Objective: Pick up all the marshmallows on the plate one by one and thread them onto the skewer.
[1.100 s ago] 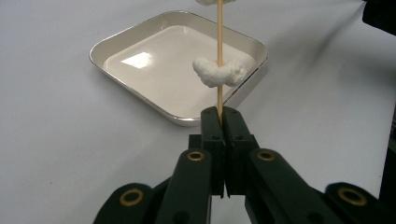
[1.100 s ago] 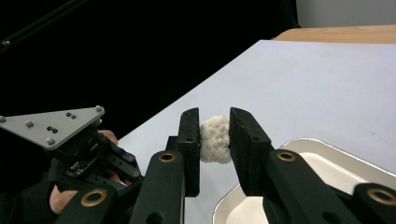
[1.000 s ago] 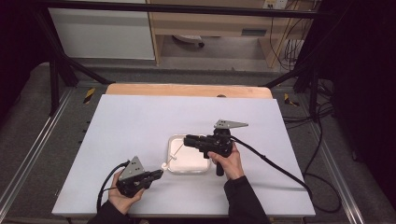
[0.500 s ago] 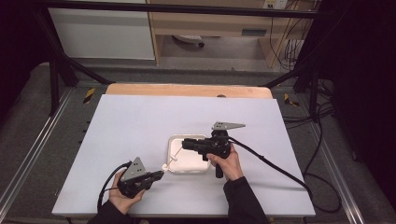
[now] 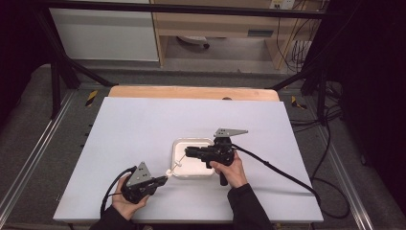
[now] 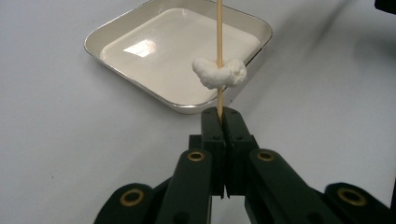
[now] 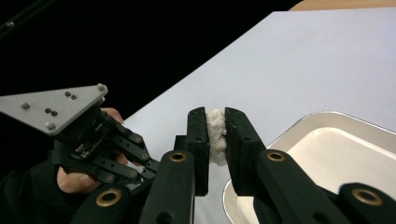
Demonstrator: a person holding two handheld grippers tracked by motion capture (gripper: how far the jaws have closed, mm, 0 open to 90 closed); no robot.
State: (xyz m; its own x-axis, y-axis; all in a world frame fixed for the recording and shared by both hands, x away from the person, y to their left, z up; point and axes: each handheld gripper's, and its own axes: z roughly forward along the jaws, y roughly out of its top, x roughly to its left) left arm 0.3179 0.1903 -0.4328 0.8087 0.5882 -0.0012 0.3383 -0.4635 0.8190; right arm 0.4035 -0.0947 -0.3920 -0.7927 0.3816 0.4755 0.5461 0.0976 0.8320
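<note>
item: wooden skewer (image 6: 218, 28), clamped upright in left gripper (image 6: 223, 122) with one white lump (image 6: 219, 73) threaded; right gripper (image 7: 217, 135) had just been closing, squeezing second white piece (image 7: 215, 135) beside tray (image 7: 373, 128), presumably for spearing.

There were no words, numbers, brand names or signs to read in any of the pictures.
</note>
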